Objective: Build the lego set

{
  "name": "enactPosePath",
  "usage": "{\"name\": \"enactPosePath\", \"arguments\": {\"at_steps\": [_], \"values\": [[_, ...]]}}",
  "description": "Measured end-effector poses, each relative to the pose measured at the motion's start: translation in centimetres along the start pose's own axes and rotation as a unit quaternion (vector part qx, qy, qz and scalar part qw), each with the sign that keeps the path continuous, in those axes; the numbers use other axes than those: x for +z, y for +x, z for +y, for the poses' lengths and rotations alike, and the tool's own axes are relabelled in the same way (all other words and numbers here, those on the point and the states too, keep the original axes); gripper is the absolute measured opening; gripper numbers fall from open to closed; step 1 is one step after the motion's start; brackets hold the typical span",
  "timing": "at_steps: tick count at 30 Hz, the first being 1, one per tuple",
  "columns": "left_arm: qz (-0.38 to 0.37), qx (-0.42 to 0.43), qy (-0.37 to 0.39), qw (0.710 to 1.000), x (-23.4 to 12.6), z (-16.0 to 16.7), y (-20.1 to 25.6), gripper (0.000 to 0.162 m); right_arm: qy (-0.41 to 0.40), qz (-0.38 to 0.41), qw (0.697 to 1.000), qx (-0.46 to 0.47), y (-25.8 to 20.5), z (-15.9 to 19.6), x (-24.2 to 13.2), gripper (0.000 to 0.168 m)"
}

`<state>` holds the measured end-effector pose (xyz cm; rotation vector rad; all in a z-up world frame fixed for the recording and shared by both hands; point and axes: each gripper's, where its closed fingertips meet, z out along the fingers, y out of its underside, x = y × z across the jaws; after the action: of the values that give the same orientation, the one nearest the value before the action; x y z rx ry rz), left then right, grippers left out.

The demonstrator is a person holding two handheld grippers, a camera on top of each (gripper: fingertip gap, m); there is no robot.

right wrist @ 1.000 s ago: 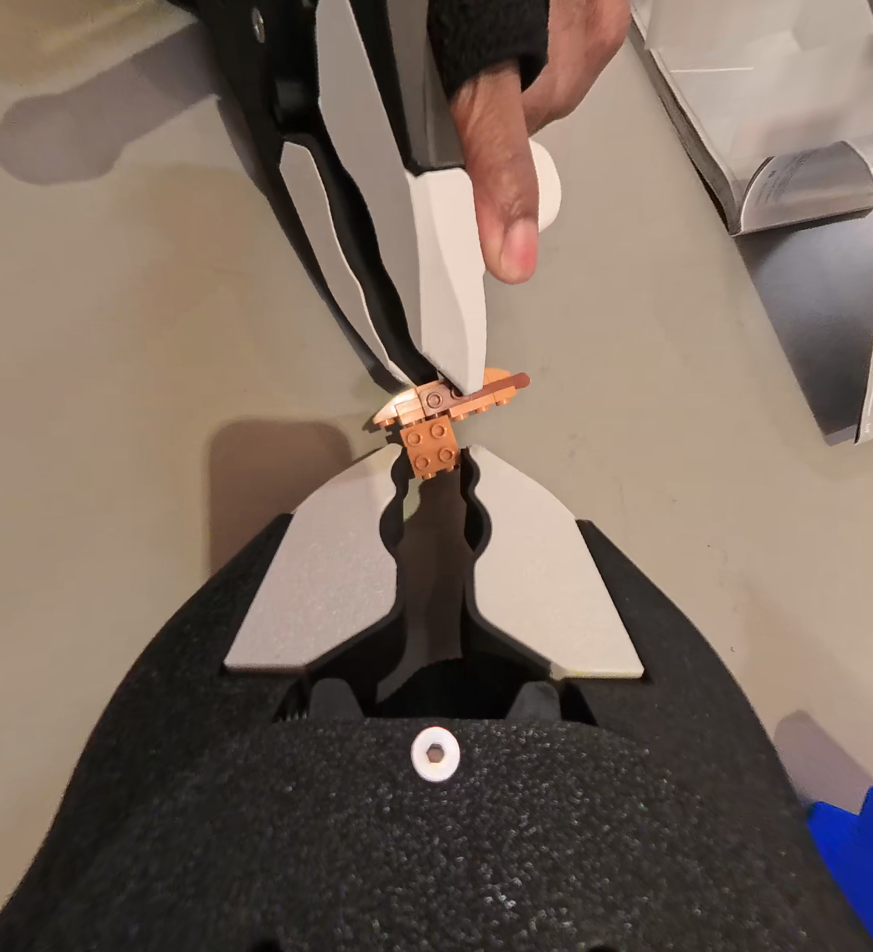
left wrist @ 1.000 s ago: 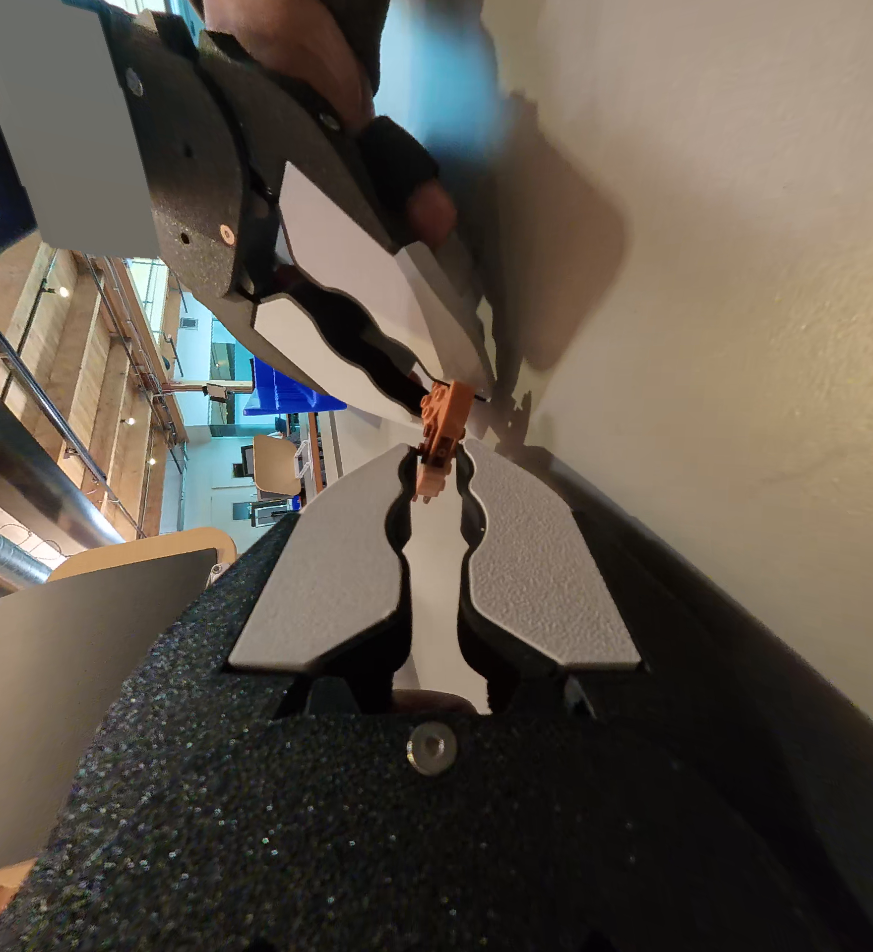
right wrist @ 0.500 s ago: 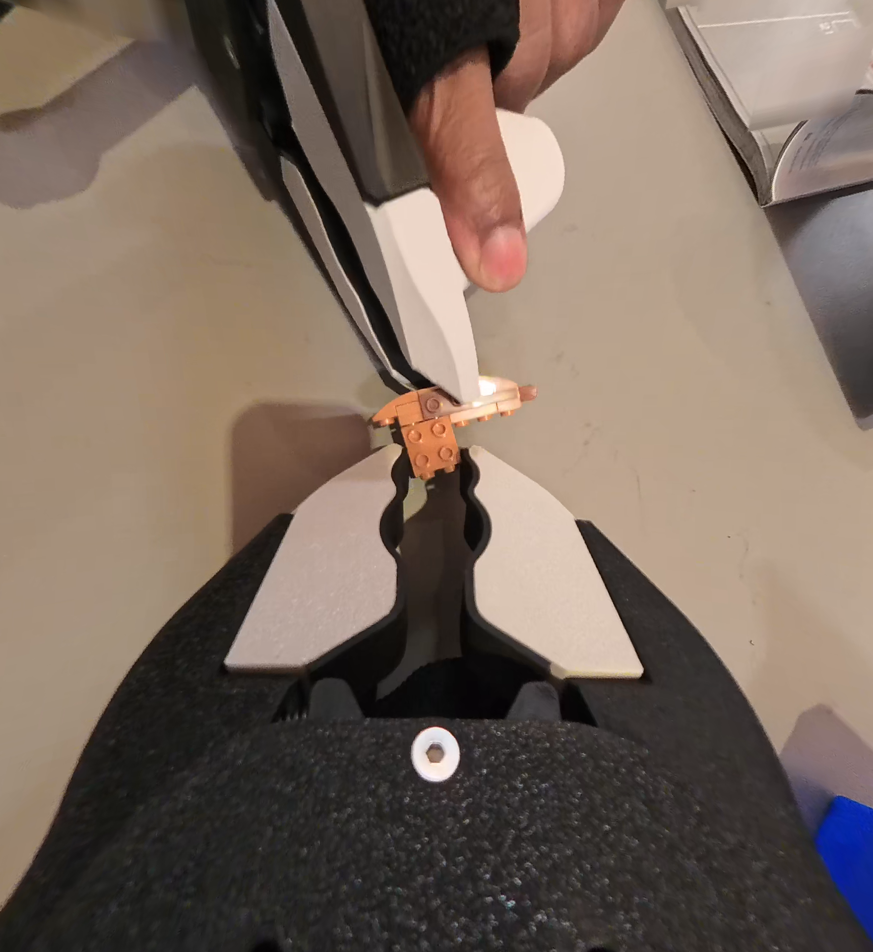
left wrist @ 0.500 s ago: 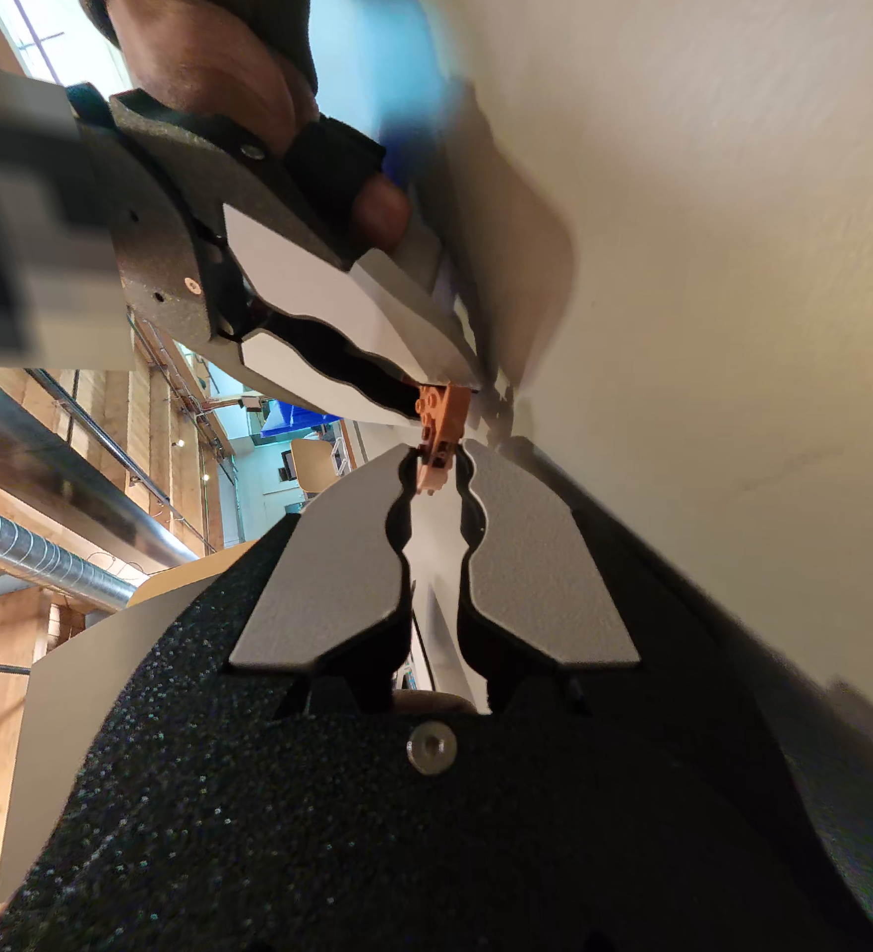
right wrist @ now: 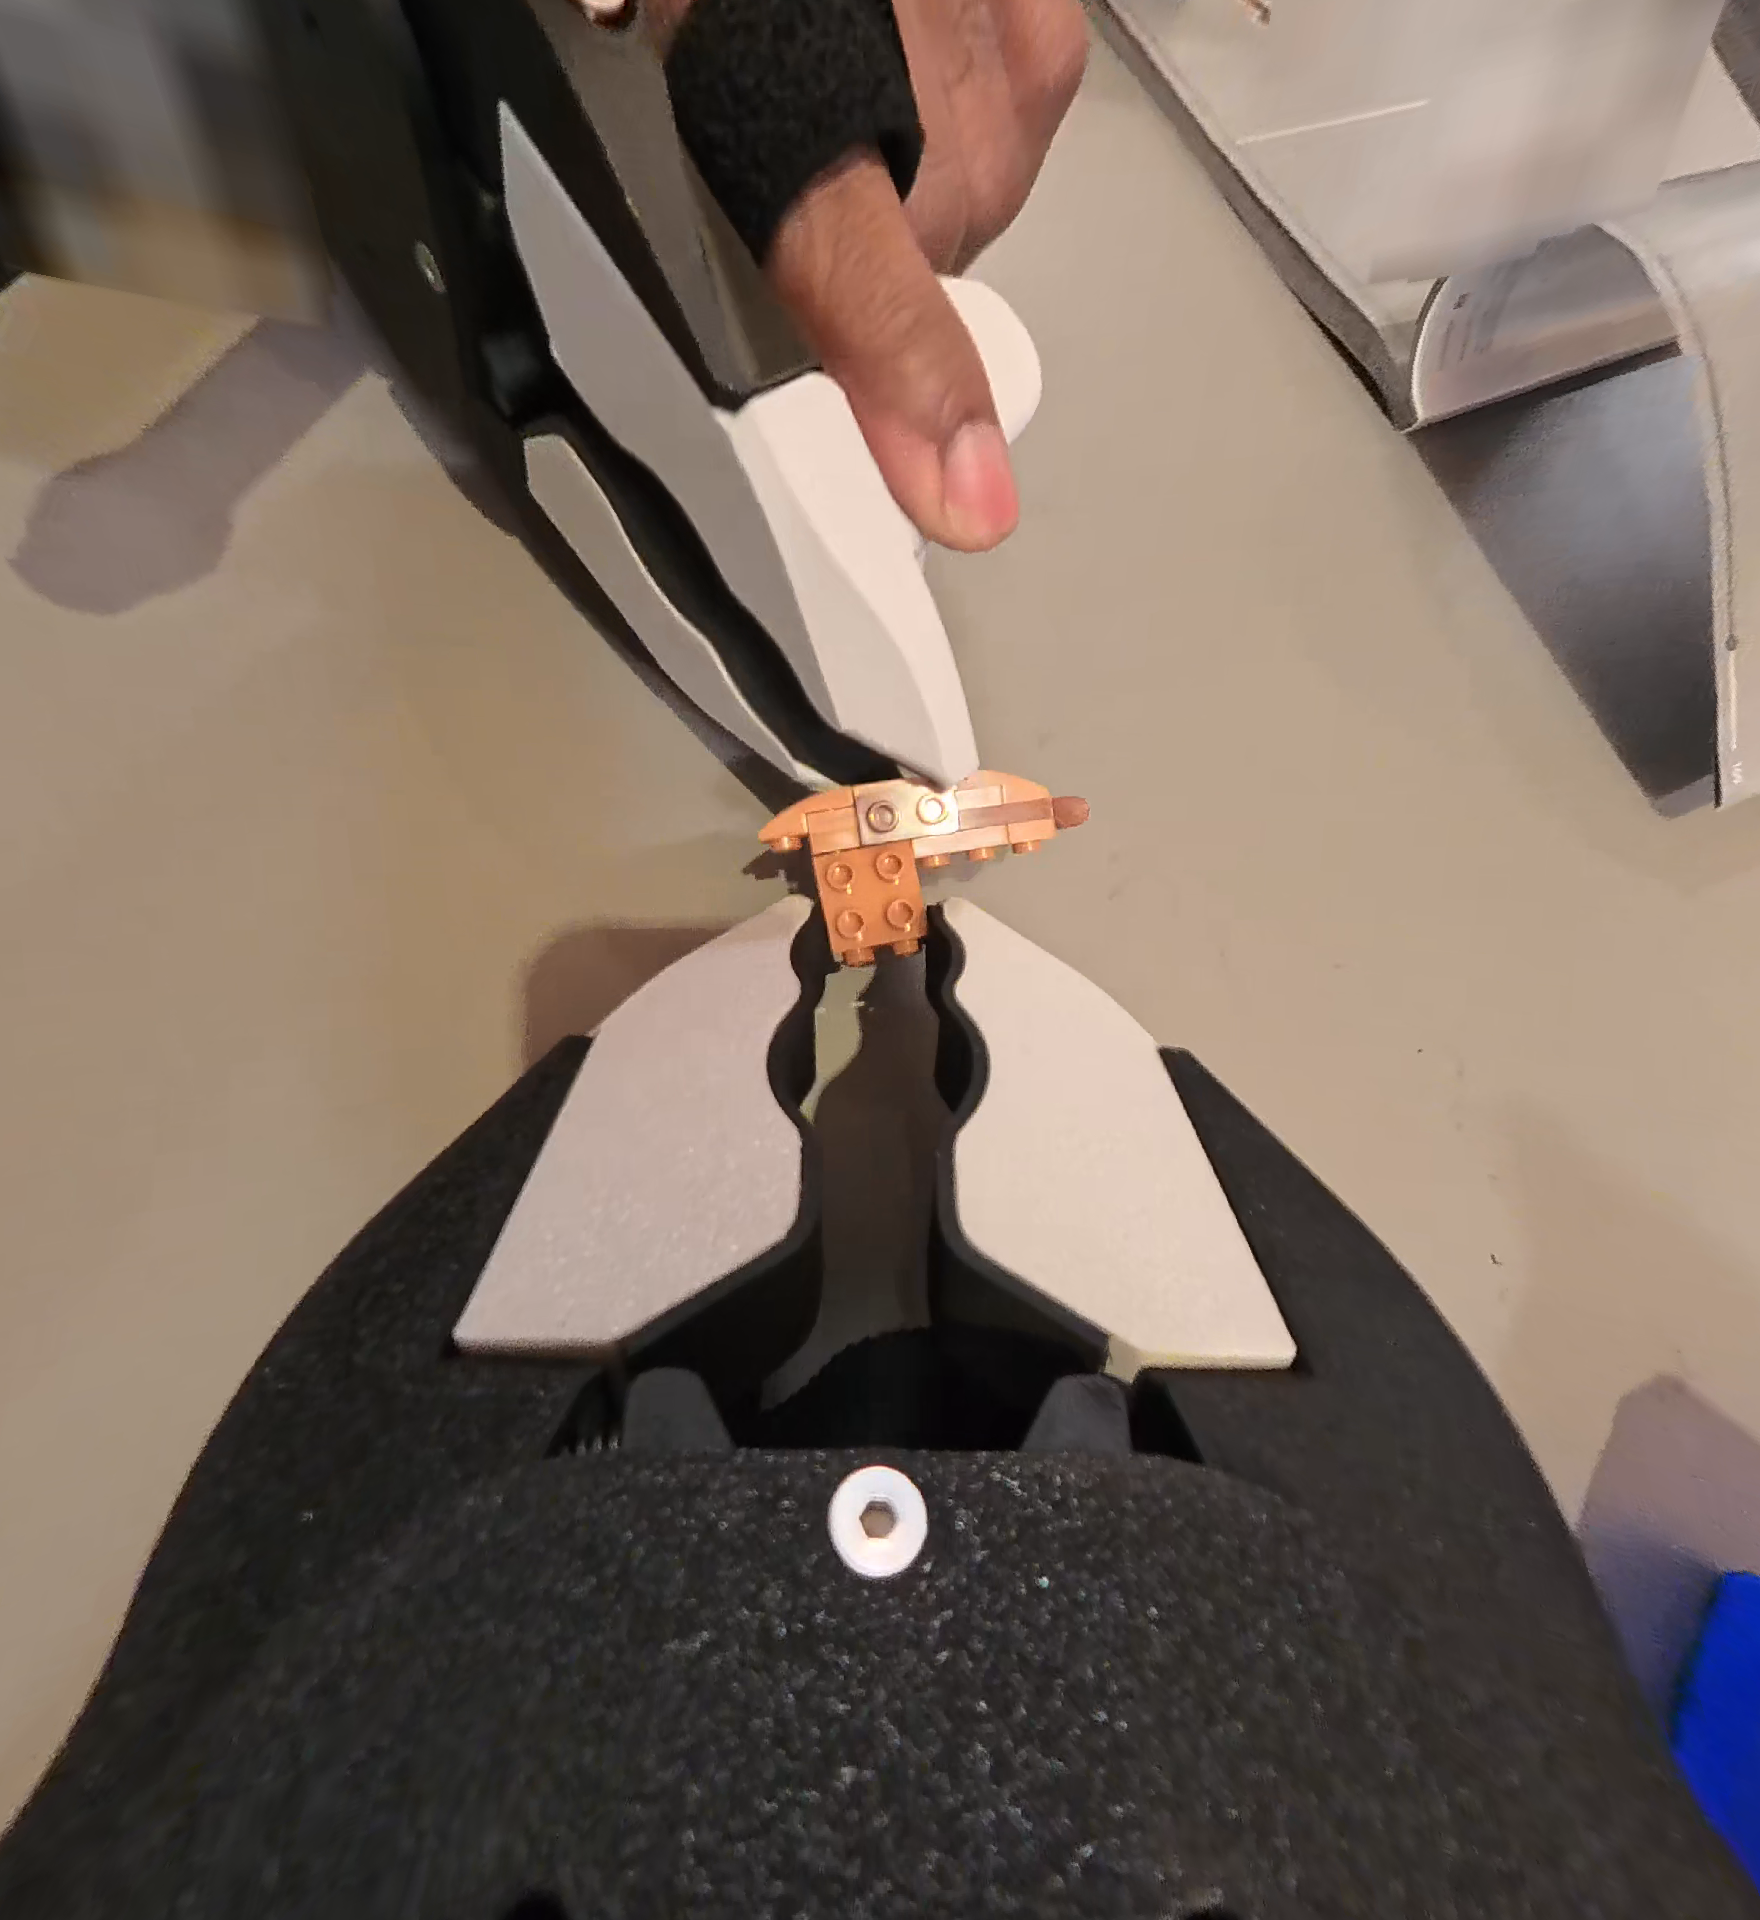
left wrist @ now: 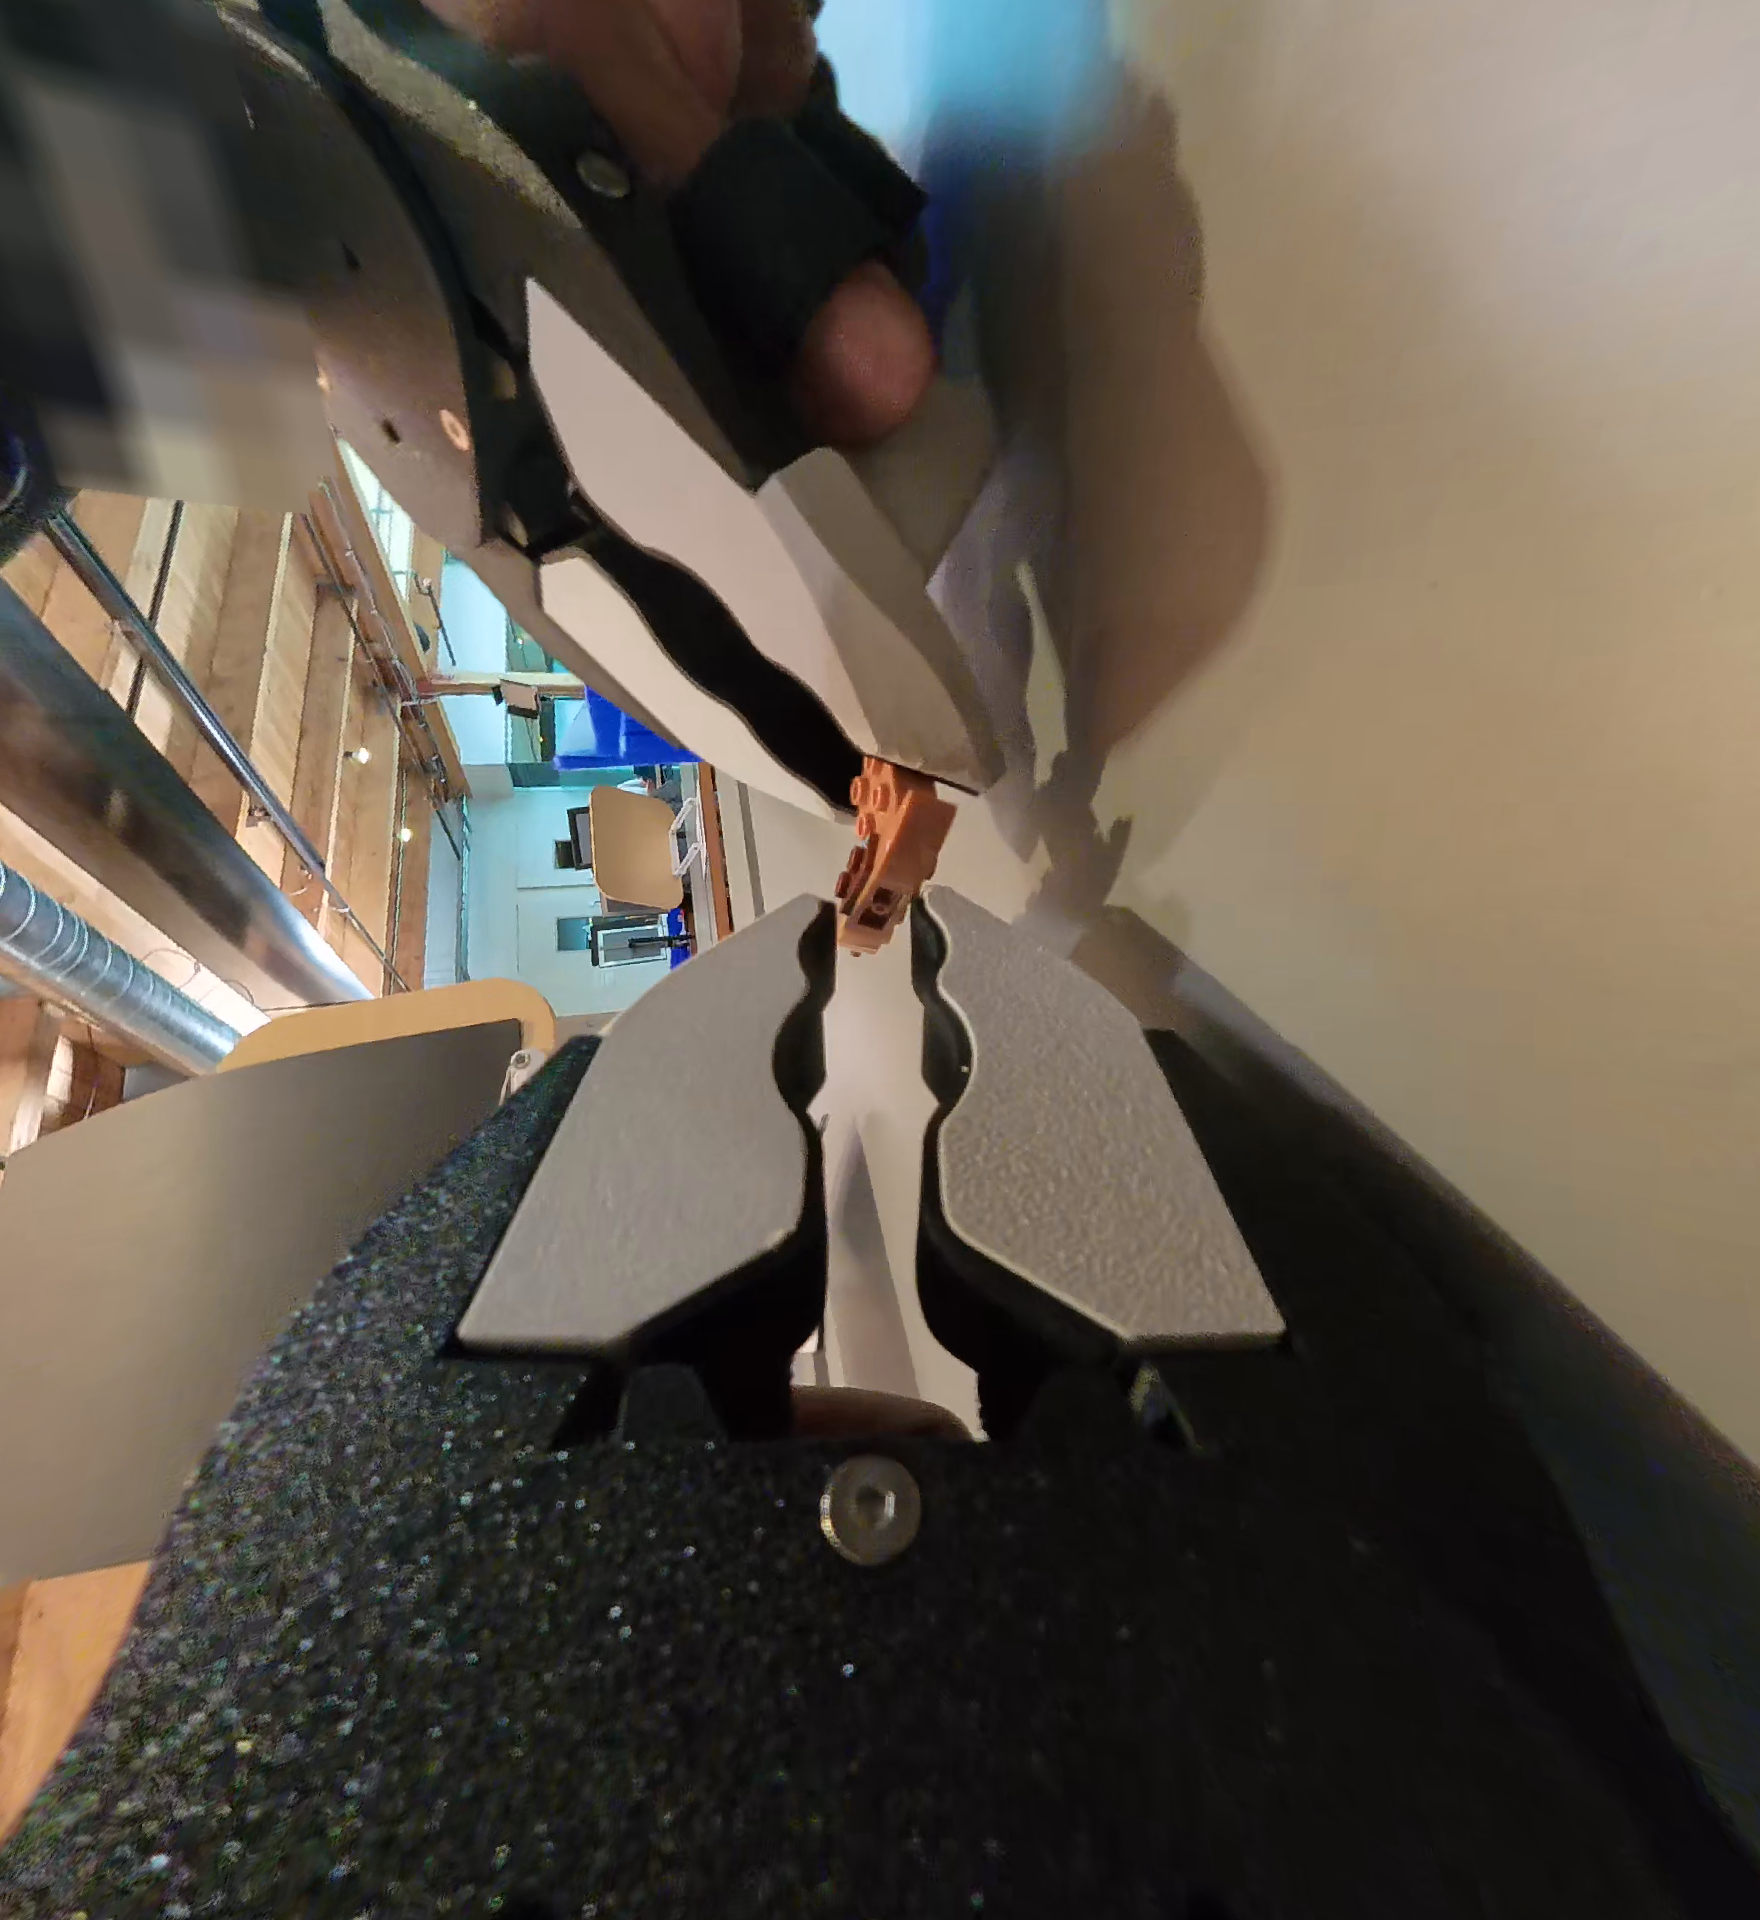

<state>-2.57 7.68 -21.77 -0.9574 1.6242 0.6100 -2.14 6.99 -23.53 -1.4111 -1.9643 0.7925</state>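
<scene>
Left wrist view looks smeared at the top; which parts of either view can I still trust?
Left wrist view: the right gripper's body and the hand on it are motion-blurred, but the orange lego piece is sharp. Right wrist view: the orange lego assembly is crisp, with glare on its grey tile; the booklet and the frame corners are soft.

L claw (left wrist: pixel 874 914) & R claw (left wrist: pixel 902 774) both pinch orange lego assy (left wrist: pixel 891 847)

Lego piece (right wrist: pixel 871 902) orange, grey plate on top; tongs (right wrist: pixel 871 925) pale grey, black speckled body; bench (right wrist: pixel 232 831) beige.
</scene>
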Motion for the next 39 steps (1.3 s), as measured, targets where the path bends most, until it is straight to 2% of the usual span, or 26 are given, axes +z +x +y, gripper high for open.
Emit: {"name": "enactPosePath", "arguments": {"at_steps": [10,13,15,22,31,39], "values": [[-0.028,-0.01,-0.001,1.0,0.1,0.0,-0.8,0.022,0.034,-0.009,0.999,0.03,0.2,-0.9,-0.4,0.018],[-0.031,-0.008,-0.002,0.999,0.2,-0.2,-0.8,0.019,0.044,-0.015,0.998,0.04,0.2,-1.2,-0.5,0.018],[-0.03,-0.002,-0.006,1.0,0.3,-0.2,-0.7,0.015,0.042,-0.015,0.998,0.04,0.2,-1.1,-0.5,0.018],[-0.037,0.023,-0.015,0.999,0.3,-0.1,-1.0,0.015,0.043,-0.015,0.998,0.039,0.1,-1.2,-0.6,0.017],[-0.039,0.022,-0.016,0.999,0.3,-0.1,-1.2,0.026,0.032,-0.009,0.999,0.028,0.1,-0.9,-0.4,0.017],[-0.036,0.026,-0.023,0.999,0.3,-0.1,-1.3,0.026,0.03,-0.009,0.999,0.026,0.1,-0.9,-0.5,0.018]]}}
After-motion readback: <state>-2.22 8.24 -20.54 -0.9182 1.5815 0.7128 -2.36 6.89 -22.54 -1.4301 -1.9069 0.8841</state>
